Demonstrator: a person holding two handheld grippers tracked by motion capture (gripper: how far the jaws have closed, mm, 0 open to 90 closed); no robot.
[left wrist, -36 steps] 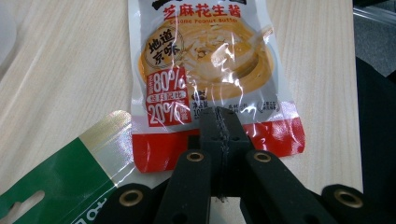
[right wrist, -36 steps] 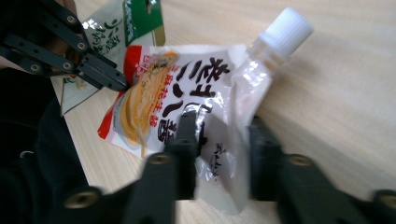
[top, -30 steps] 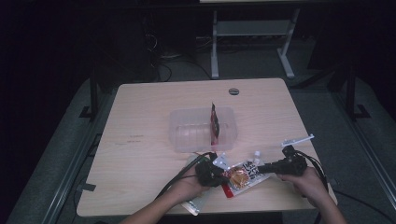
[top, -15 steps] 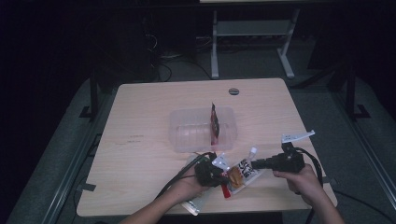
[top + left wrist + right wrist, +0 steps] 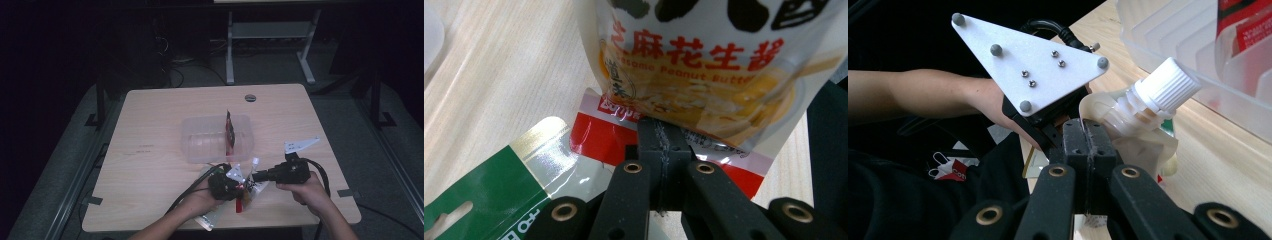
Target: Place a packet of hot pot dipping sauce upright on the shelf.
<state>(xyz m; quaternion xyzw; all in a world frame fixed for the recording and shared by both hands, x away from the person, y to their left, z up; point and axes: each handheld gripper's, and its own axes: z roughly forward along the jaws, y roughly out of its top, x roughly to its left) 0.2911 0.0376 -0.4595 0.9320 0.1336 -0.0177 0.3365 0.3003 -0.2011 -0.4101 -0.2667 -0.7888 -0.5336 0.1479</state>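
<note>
Overhead, a pale wood-grain table [image 5: 150, 130] stood on grey carpet in a dark room; a white metal frame [image 5: 265, 47] sat beyond its far edge. Small round cap [image 5: 250, 98] was set in the top near the far edge. Clear plastic bin [image 5: 200, 142] sat at the table's middle, a red packet [image 5: 230, 131] upright inside it.

Near the front edge, toward the right, both grippers met on a spouted sauce pouch [image 5: 704, 65]. Left gripper [image 5: 663, 132]: jaws pressed together, clamped on the pouch's lower seam. Right gripper [image 5: 1088, 131]: jaws together, pinching the pouch just below its white screw cap [image 5: 1168, 82]; they had just been closing.

A green packet [image 5: 489, 185] and a red-edged packet [image 5: 609, 135] lay flat under the pouch, touching the tabletop.
</note>
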